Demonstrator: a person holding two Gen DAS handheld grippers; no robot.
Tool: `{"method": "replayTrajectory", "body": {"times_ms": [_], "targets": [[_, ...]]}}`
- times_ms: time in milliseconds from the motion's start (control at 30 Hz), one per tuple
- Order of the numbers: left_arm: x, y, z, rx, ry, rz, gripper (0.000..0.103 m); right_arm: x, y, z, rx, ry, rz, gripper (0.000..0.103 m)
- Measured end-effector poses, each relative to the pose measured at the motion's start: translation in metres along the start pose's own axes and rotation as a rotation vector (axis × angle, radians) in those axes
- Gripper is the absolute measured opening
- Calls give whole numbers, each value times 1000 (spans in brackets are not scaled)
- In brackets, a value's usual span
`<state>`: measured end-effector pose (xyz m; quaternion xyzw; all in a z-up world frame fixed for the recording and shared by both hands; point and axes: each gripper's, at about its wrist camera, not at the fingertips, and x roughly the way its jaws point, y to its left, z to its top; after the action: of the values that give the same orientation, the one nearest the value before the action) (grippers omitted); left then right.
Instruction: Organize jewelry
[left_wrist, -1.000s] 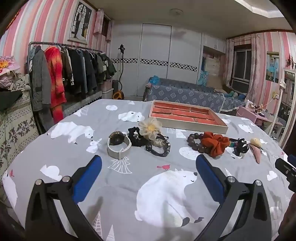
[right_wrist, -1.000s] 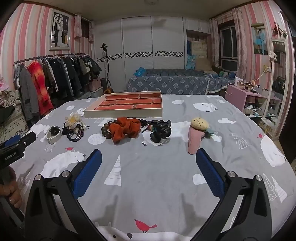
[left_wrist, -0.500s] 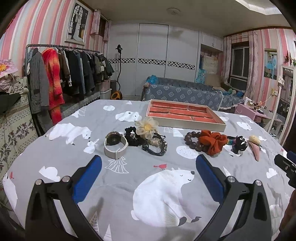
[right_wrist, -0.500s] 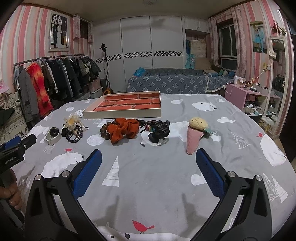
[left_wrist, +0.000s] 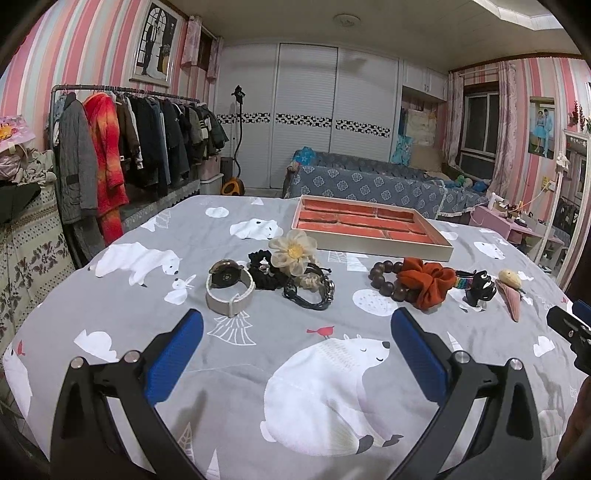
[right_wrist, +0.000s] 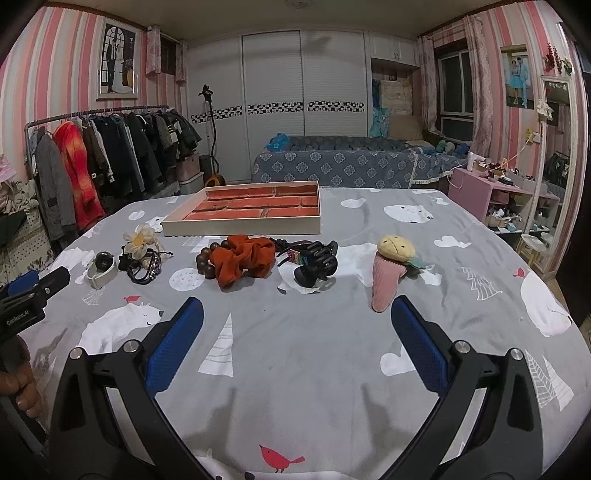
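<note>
A cream tray (left_wrist: 384, 248) (right_wrist: 240, 225) with red compartments lies at the far side of the cloth. In front of it runs a row of pieces: a watch on a pale strap (left_wrist: 229, 286) (right_wrist: 101, 267), a cream flower hair tie (left_wrist: 293, 251) (right_wrist: 138, 238), dark bracelets (left_wrist: 310, 291), a brown bead bracelet (left_wrist: 382, 280), an orange scrunchie (left_wrist: 426, 282) (right_wrist: 242, 260), a black claw clip (left_wrist: 480, 290) (right_wrist: 317, 264) and a pink ice-cream clip (left_wrist: 511, 291) (right_wrist: 389, 273). My left gripper (left_wrist: 295, 349) and right gripper (right_wrist: 295, 347) both hover open over bare cloth, short of the row.
The table wears a grey cloth with polar bears (left_wrist: 325, 387). A clothes rack (left_wrist: 122, 147) stands left, a blue sofa (right_wrist: 332, 164) behind, a pink side table (right_wrist: 491, 192) right. The other gripper and a hand (right_wrist: 18, 384) show at the left edge of the right wrist view.
Both views have risen and drawn back a little, so the row of pieces sits slightly farther off. Nothing on the cloth has moved and both grippers stay open.
</note>
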<state>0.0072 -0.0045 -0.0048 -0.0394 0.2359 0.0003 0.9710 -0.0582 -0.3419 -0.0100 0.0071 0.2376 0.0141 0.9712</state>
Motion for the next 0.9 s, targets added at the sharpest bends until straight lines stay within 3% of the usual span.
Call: {"method": "replayTrajectory", "body": {"times_ms": [900], "targets": [[27,-5,-1,3,59,-8,99,12,-10,3,20,16,-42,99]]}}
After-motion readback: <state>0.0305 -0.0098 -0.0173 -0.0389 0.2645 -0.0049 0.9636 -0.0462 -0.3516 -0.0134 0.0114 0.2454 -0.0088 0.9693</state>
